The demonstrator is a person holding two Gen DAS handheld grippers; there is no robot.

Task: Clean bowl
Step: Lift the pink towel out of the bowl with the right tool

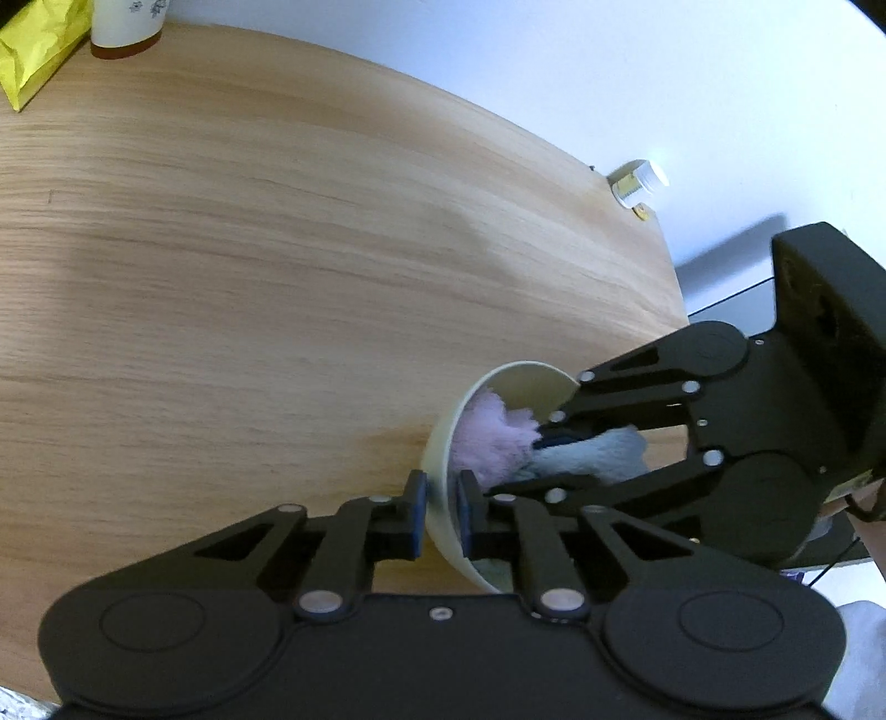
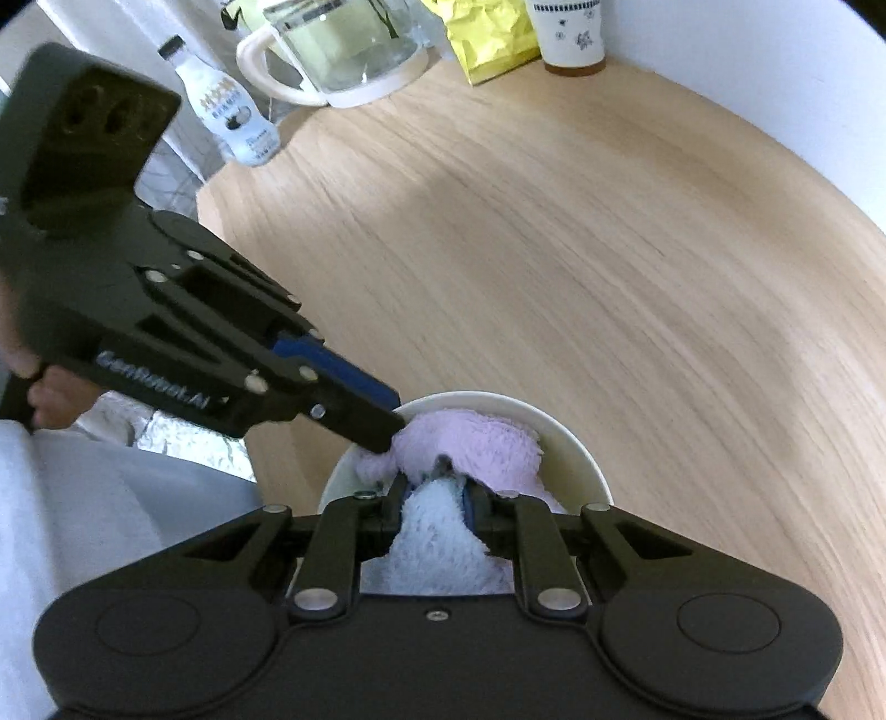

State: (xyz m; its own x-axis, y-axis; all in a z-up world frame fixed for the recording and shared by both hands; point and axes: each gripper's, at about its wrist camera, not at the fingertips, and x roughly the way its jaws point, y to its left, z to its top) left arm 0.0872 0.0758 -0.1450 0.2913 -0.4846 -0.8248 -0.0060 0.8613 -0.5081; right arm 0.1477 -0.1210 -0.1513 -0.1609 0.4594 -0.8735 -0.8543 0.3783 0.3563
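Note:
A cream bowl [image 1: 437, 471] is tilted on its side above the wooden table [image 1: 277, 277]. My left gripper [image 1: 443, 512] is shut on the bowl's rim, one finger outside and one inside. My right gripper [image 2: 434, 490] is shut on a fluffy pink and pale blue cloth [image 2: 476, 437] and presses it inside the bowl [image 2: 576, 448]. In the left wrist view the right gripper [image 1: 545, 435] reaches into the bowl from the right with the cloth [image 1: 493, 437]. In the right wrist view the left gripper [image 2: 387, 426] comes in from the left at the rim.
A yellow packet [image 1: 39, 50] and a patterned cup [image 1: 127, 27] stand at the table's far edge. A small white-capped bottle [image 1: 637, 183] is at the right corner. A glass jug [image 2: 338, 50] and a milk bottle [image 2: 232, 111] stand at the far left corner.

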